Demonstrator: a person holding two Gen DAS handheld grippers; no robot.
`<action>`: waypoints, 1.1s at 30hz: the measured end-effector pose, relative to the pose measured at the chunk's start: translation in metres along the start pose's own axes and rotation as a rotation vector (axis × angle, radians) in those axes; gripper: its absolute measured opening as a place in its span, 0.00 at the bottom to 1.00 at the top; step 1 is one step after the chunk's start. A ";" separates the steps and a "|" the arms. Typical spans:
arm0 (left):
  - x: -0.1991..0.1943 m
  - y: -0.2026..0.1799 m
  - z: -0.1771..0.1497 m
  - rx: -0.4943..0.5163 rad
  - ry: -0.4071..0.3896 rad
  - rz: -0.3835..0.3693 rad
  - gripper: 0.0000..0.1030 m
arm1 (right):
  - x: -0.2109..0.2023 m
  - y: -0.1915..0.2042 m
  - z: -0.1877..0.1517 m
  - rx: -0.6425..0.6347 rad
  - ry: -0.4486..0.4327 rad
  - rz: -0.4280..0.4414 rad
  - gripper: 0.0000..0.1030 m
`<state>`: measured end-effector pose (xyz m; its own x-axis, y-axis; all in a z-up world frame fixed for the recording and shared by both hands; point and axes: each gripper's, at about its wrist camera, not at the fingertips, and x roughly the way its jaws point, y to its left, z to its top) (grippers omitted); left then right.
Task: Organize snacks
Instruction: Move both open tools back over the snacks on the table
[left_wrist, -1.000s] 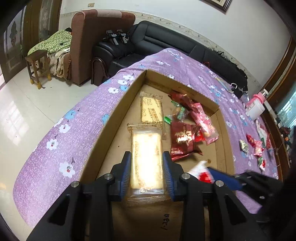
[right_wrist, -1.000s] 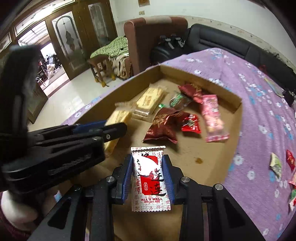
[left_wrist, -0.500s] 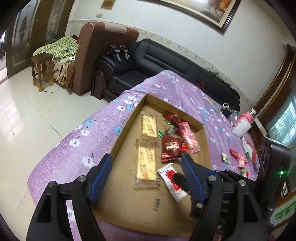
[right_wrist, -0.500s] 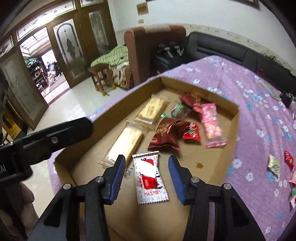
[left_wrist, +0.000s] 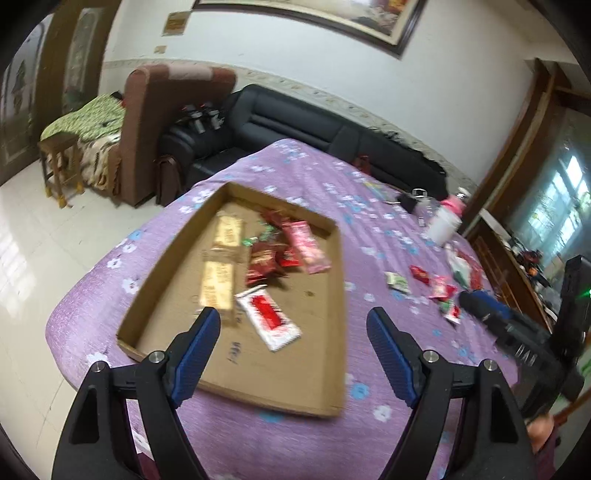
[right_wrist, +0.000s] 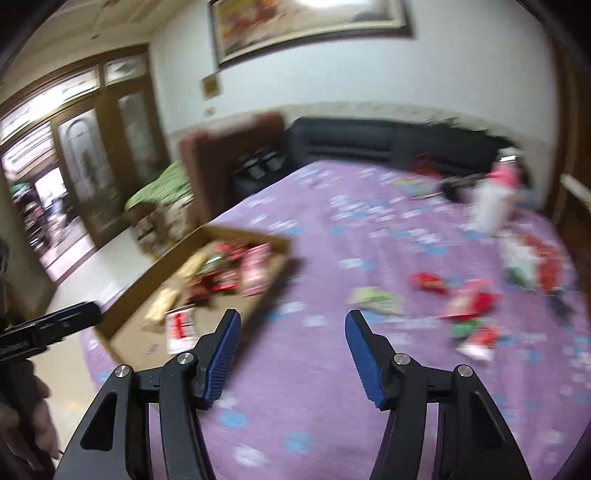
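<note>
A shallow cardboard tray (left_wrist: 332, 369) lies on the purple flowered cloth. In it are two yellow biscuit packs (left_wrist: 218, 284), a white and red sachet (left_wrist: 267, 319), dark red packets (left_wrist: 263, 263) and a pink pack (left_wrist: 308, 246). My left gripper (left_wrist: 293, 328) is open and empty, raised above the tray's near end. My right gripper (right_wrist: 291, 332) is open and empty, over the cloth right of the tray (right_wrist: 284, 258). Loose snacks (right_wrist: 469, 299) lie on the cloth ahead of it; the right wrist view is blurred.
More loose wrappers (left_wrist: 439, 290) lie on the cloth right of the tray. A white and pink bottle (left_wrist: 445, 221) stands at the far right. A black sofa (left_wrist: 314, 129) and a brown armchair (left_wrist: 155, 125) stand beyond the table. The right gripper's body (left_wrist: 517, 332) shows at right.
Both grippers have let go: the biscuit pack and the white and red sachet now lie in the tray. Both grippers opened wide and rose. The right one swung right, toward the loose snacks.
</note>
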<state>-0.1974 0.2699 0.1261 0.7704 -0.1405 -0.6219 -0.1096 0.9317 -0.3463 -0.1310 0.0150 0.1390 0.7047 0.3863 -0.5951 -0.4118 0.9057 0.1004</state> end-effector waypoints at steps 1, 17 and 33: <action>-0.005 -0.004 0.001 0.013 -0.004 -0.011 0.79 | -0.017 -0.016 0.002 0.004 -0.021 -0.044 0.63; -0.116 -0.132 0.139 0.364 -0.189 0.036 0.94 | -0.202 -0.117 0.162 -0.067 -0.271 -0.558 0.91; 0.104 -0.139 0.078 0.333 0.256 -0.117 0.48 | 0.105 -0.206 0.028 0.317 0.196 -0.142 0.56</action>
<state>-0.0530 0.1518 0.1639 0.5804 -0.2907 -0.7607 0.2099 0.9560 -0.2052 0.0441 -0.1264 0.0786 0.6058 0.2404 -0.7584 -0.0980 0.9685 0.2288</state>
